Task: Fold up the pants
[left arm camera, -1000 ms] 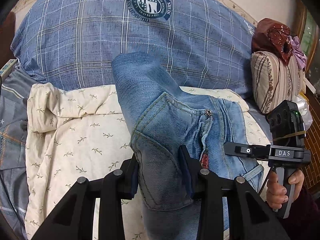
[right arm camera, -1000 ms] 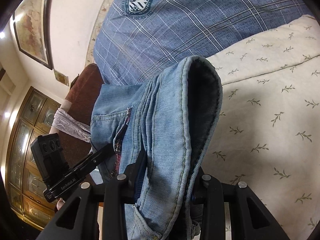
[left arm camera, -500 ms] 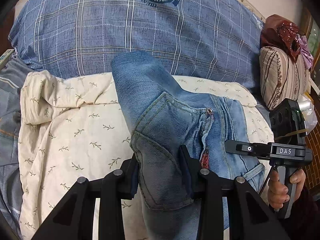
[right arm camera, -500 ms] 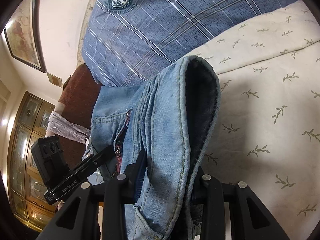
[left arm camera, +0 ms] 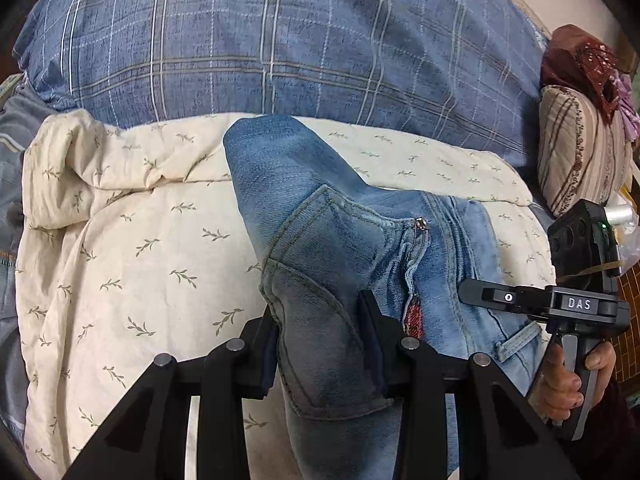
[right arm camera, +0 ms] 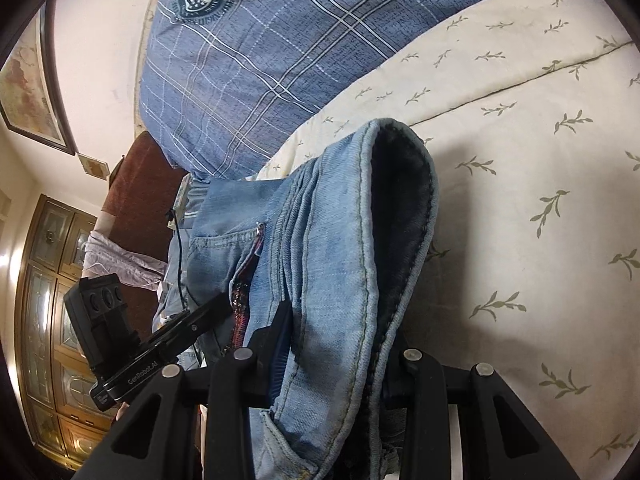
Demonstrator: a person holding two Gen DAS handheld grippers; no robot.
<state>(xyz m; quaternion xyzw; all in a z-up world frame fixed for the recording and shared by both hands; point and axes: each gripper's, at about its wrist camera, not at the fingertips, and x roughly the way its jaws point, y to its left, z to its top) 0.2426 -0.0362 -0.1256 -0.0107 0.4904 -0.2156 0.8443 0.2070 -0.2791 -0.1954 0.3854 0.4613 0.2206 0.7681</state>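
The blue denim pants [left arm camera: 320, 216] are held up over a cream leaf-print quilt [left arm camera: 132, 248]. My left gripper [left arm camera: 322, 340] is shut on the pants at a back pocket, near the open zipper [left arm camera: 414, 264]. My right gripper [right arm camera: 336, 344] is shut on the pants [right arm camera: 340, 248] at the waistband edge, whose dark inner side faces right. The right gripper also shows in the left wrist view [left arm camera: 560, 304], held by a hand at the pants' right side. The left gripper shows in the right wrist view [right arm camera: 132, 348] at the left.
A large blue plaid pillow [left arm camera: 280, 40] lies behind the quilt. A striped cushion [left arm camera: 580, 148] with a dark red cloth on it sits at the right. The right wrist view shows a wooden glass-door cabinet [right arm camera: 52, 320] and a framed picture [right arm camera: 28, 80] on the wall.
Both grippers have moved down and forward toward the quilt with the pants in them. The plaid pillow has risen in both views. The grips have not changed.
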